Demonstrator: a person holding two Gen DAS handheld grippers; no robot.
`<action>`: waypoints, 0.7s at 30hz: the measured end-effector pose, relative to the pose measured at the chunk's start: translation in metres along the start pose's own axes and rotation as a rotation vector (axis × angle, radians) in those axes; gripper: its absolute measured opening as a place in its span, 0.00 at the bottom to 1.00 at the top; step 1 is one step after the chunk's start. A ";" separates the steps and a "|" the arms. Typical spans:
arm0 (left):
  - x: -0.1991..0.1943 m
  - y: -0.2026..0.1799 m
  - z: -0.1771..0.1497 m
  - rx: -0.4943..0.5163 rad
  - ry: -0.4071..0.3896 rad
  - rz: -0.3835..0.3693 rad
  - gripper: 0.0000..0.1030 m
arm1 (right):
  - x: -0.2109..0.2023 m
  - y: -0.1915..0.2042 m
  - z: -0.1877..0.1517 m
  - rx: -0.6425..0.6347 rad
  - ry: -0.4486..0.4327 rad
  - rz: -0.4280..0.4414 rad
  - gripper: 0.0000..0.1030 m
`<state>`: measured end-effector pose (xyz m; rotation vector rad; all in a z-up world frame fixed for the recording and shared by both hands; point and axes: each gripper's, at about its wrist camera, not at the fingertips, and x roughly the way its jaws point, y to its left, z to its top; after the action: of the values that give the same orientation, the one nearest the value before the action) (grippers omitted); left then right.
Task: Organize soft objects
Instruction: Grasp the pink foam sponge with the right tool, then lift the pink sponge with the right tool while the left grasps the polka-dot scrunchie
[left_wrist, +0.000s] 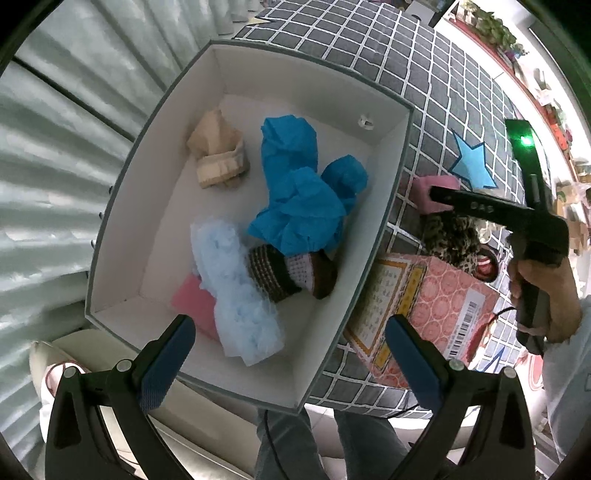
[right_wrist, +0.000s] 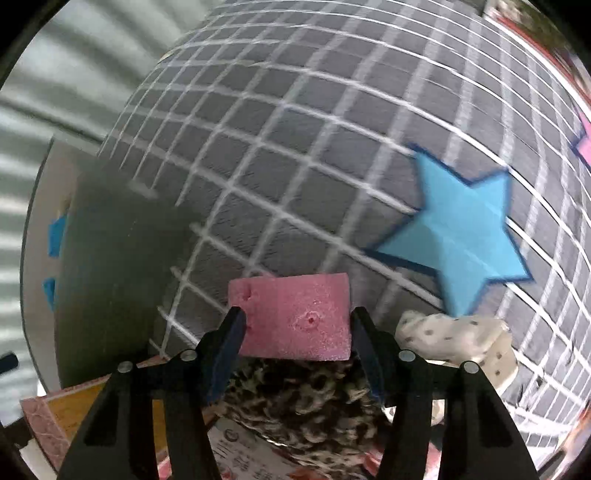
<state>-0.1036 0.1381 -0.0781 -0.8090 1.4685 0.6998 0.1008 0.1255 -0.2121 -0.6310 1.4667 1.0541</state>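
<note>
Below us, a grey checked cloth (right_wrist: 280, 155) with blue stars covers the table. Our right gripper (right_wrist: 295, 325) straddles the pink sponge (right_wrist: 295, 317), jaws apparently just touching it; left gripper (left_wrist: 291, 350) gapes over the white box (left_wrist: 155, 177), corrugated wall behind.

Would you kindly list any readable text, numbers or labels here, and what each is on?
No text reads clearly.
Pink patterned box: rows of small characters, too small to read.
Barcode label on that box: digits illegible.
Right claw: faint raised marking on its arm, unclear.
</note>
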 end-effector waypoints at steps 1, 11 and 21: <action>0.000 0.001 0.001 0.002 -0.003 0.002 1.00 | -0.003 -0.005 -0.002 0.015 0.001 0.019 0.77; -0.008 0.007 -0.001 -0.012 -0.019 -0.002 1.00 | 0.020 0.021 0.007 -0.067 0.040 -0.099 0.92; -0.022 -0.007 0.000 0.032 -0.035 -0.033 1.00 | 0.007 0.015 0.009 0.036 0.003 -0.030 0.69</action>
<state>-0.0978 0.1355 -0.0562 -0.7906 1.4290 0.6610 0.0908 0.1413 -0.2143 -0.6276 1.4709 1.0020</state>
